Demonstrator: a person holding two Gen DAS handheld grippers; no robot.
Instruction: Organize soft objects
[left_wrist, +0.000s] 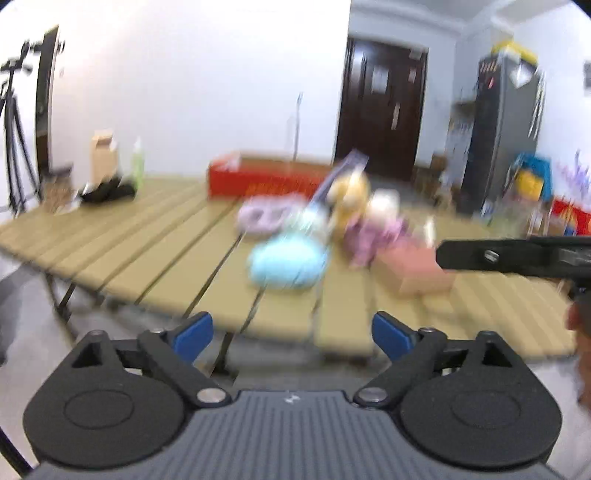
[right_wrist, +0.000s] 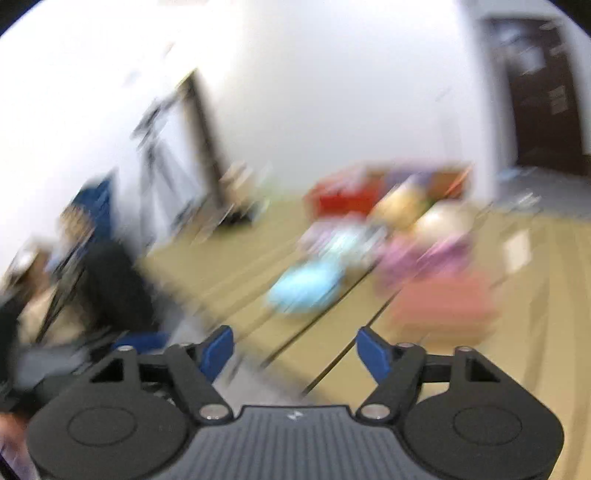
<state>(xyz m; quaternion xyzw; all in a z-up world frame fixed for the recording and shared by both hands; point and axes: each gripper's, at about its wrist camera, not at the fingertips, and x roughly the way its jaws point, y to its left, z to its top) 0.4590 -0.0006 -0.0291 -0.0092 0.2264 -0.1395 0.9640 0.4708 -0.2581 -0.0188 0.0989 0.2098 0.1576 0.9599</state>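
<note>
Both views blurred w/ motion; detail limited.

We hold the left tool (left_wrist: 291, 334) short of the desk (left_wrist: 110, 236) edge, jaws wide, nothing btwn the blue pads (left_wrist: 194, 334). Right tool (right_wrist: 295, 350) likewise spread wide and empty, over the near part of the desk, aimed toward the toy cluster.

Soft objects sit bunched mid-desk, all well ahead of both tools:
- light-blue plush (left_wrist: 286, 264), rounded, nearest us
- lilac ring-shaped plush (left_wrist: 264, 216) behind it
- yellow plush (left_wrist: 349, 197) upright at the back
- pink-purple plush w/ pale head (left_wrist: 373, 229), just right of the yellow one
- pink box (left_wrist: 413, 269) on the right, touching or nearly touching the purple plush; can't tell which

Red box (left_wrist: 266, 177) lies behind the pile, prob. the bin, but that's our guess.

Handling, as we judge it: plush should be light, squashy, non-fragile and not slippery. It'll compress a lot before the pads bite, so we'd close well into the body. Blue one: take across its middle bulge, approach clear from the front. Others packed close; a limb or head is the likelier hold, w/ risk of dragging a neighbour.

Nothing gripped yet.
</note>
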